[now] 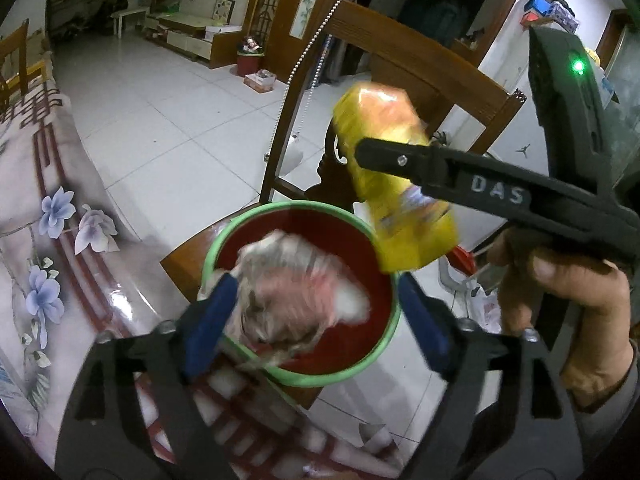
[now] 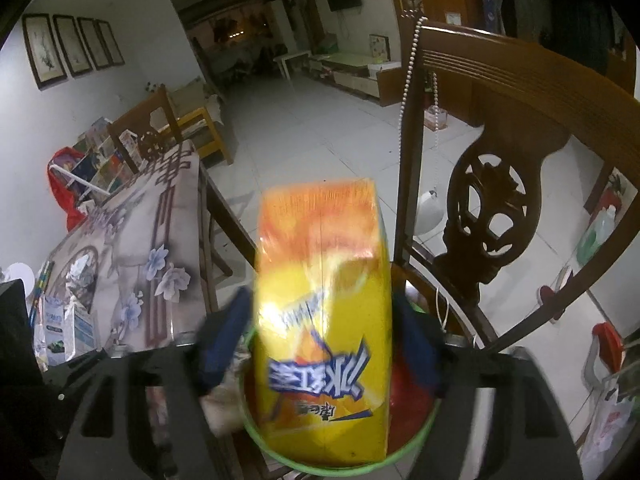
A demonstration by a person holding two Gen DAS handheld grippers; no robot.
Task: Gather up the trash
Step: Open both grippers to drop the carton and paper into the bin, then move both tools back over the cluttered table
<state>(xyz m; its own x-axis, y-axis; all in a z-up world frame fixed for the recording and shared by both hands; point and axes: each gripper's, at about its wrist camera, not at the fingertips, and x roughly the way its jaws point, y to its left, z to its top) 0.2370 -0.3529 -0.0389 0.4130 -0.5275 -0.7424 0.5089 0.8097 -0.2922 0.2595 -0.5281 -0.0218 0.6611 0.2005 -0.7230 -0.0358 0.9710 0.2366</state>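
Left gripper (image 1: 312,312) spread wide around crumpled wrapper (image 1: 296,296), above red bin (image 1: 360,344) with green rim. At two o'clock from bin, right gripper (image 2: 320,344) clamped on yellow drink carton (image 2: 324,300), over rim.

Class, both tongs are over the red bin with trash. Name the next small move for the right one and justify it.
Probably open the right tongs: the yellow carton they grip hangs tilted over the green-rimmed red bin, so it should drop in. The left tongs look open, the crumpled wrapper blurred between them.
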